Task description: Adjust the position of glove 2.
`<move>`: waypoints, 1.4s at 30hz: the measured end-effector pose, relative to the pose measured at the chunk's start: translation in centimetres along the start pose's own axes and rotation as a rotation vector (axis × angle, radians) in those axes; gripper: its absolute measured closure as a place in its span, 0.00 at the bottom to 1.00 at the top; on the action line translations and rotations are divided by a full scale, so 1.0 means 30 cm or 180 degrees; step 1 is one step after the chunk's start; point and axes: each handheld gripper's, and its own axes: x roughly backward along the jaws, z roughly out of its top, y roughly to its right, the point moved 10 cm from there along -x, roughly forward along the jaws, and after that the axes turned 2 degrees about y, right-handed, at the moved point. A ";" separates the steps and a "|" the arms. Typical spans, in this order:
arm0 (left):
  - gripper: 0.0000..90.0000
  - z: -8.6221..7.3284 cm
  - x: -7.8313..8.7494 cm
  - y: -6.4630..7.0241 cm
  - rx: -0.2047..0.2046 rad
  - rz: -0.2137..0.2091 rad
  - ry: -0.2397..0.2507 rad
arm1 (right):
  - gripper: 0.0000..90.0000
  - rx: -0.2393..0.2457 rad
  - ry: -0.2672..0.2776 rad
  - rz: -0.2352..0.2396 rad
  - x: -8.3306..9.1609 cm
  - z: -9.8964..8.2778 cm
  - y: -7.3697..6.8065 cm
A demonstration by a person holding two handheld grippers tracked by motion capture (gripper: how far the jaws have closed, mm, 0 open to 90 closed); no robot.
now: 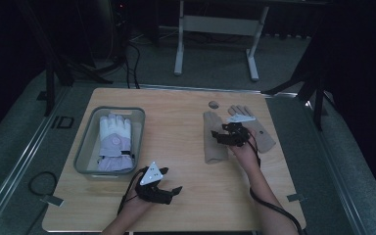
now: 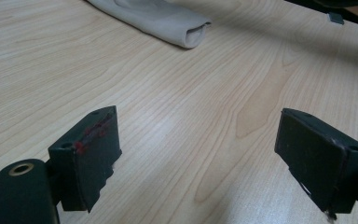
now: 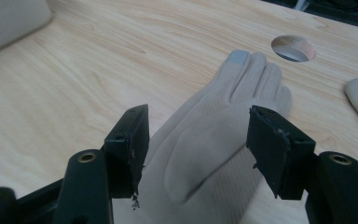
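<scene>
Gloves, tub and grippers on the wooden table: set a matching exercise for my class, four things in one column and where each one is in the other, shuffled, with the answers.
Things
1. white glove
2. beige glove
3. left gripper
4. round hole

Places
A. between the jaws of the right gripper
B. over bare wood near the front edge of the table
C. inside the grey tub
D. in the tabletop near the far edge

Pairs: 1-C, 2-A, 3-B, 4-D
</scene>
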 end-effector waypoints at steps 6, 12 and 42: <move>0.16 0.008 0.012 0.011 -0.0020 -0.0053 0.0055 | 0.41 -0.0015 -0.0123 -0.0121 -0.086 0.006 0.029; 0.16 0.009 0.014 0.019 -0.0029 -0.0076 0.0072 | 0.41 -0.0001 -0.0312 -0.0177 -0.144 -0.038 0.035; 0.15 0.011 0.022 0.015 -0.0045 -0.0055 0.0133 | 0.88 -0.0387 0.0020 -0.0478 0.105 -0.015 -0.200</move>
